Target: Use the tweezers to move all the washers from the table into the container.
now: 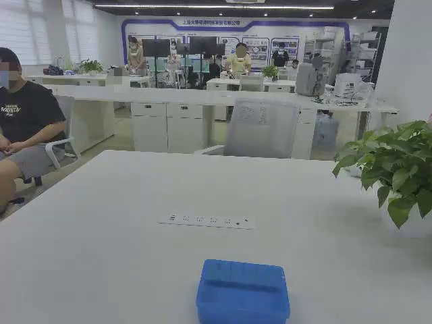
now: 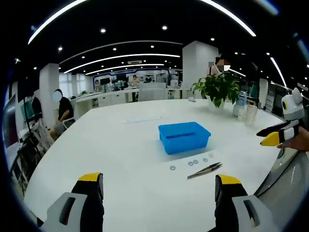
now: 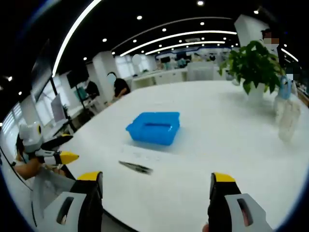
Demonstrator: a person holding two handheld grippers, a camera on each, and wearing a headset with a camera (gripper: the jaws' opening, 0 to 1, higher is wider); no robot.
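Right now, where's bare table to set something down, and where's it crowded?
Free: the broad table stretch left of the blue container in the left gripper view, and the gap between container and socket strip. Crowded: the near side of the container, where washers and tweezers lie, and by the plant and bottles.

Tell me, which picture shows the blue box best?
The left gripper view: the blue container sits whole and sharp, its open top visible. The right gripper view shows it whole but blurrier; the head view cuts off its near edge.
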